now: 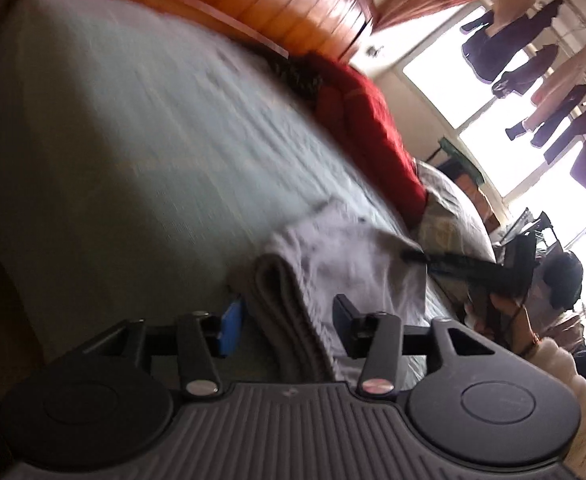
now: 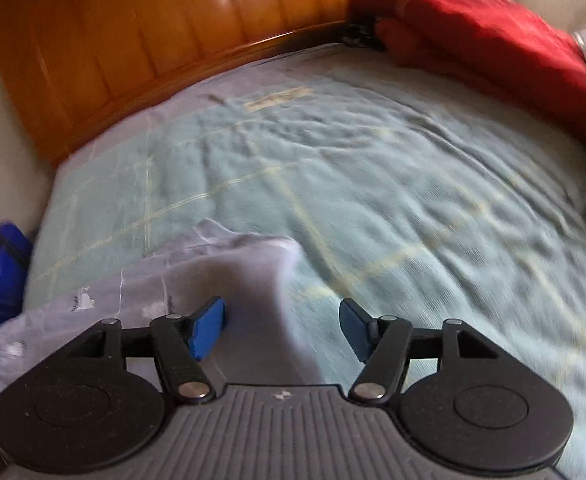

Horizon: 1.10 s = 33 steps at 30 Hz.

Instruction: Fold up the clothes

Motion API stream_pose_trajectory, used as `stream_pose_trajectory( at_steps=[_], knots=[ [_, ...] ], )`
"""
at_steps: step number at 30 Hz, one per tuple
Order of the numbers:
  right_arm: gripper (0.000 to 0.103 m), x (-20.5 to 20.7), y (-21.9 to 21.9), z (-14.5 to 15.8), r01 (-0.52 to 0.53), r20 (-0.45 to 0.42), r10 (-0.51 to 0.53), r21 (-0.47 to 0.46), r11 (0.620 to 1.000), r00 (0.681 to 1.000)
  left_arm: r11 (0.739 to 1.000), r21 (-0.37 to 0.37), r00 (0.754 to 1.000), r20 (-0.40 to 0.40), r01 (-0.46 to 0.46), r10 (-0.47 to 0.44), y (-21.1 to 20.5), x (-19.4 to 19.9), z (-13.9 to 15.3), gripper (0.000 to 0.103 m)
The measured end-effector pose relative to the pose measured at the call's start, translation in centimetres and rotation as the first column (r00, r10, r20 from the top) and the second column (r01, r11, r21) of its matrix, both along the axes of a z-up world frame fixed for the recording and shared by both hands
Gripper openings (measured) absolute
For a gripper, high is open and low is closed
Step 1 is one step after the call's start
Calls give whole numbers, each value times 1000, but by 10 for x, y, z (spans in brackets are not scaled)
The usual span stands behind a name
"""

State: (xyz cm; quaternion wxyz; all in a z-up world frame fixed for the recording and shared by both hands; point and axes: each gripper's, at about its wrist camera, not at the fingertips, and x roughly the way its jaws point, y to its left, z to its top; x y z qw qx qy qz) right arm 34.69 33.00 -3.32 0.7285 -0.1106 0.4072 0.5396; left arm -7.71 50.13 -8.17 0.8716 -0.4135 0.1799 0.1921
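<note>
1. On the bed [image 2: 373,168], near its front edge, lies the garment [image 2: 229,264], pale lilac-grey and partly folded; both grippers hang low over it.
2. Left gripper [image 1: 289,326]: its jaws stand apart with the stacked fold edge of the garment [image 1: 333,256] between them, and no pad appears to press on the cloth. The risk is that the layers, which look loose, spring open or slide apart once let go.
3. Right gripper [image 2: 281,326]: its jaws also stand apart, a raised ridge of cloth running up between them without being pinched. If this gripper pulls away at a slant, a pad could snag the ridge and drag the fold crooked.
4. Both views are smeared by motion, so the exact lie of the edges cannot be told; a grasp made on that basis could catch only the top layer.
5. Close by lies the red quilt [image 2: 493,36]; a wide sweep towards it might knock the fold askew.
</note>
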Motion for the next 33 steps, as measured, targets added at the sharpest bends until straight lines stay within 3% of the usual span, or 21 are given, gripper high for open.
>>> stream_pose_trajectory(
  at_steps=[2, 7, 10, 17, 20, 22, 24, 30, 33],
  knots=[
    [72, 13, -25, -10, 25, -81, -21, 48, 999, 996, 999, 35, 1000, 5, -7, 7, -3, -4, 6, 53],
    [76, 27, -72, -52, 72, -247, -26, 179, 981, 969, 996, 45, 997, 23, 71, -72, -13, 12, 9, 54],
    [80, 23, -80, -62, 69, -277, 13, 286, 956, 961, 992, 76, 995, 4, 99, -99, -20, 24, 10, 60],
    [78, 10, -60, -62, -27, -209, 94, 302, 953, 973, 989, 106, 995, -7, 100, -100, -27, 29, 18, 60],
    [63, 4, -74, -63, -56, -221, 129, 309, 949, 967, 986, 143, 996, -25, 85, -82, -29, 23, 23, 61],
    [29, 5, -83, -64, -37, -251, 119, 311, 950, 961, 985, 160, 997, -28, 71, -68, -28, 20, 27, 61],
    [12, 6, -90, -64, -2, -284, 93, 303, 953, 954, 984, 167, 998, -29, 60, -56, -28, 18, 30, 62],
    [9, 13, -89, -36, 78, -384, 26, 252, 965, 923, 976, 198, 996, -30, 88, -84, -34, 26, 39, 63],
    [10, 20, -86, -39, 100, -425, -39, 121, 988, 904, 971, 214, 995, -43, 102, -95, -37, 33, 45, 66]
  ],
)
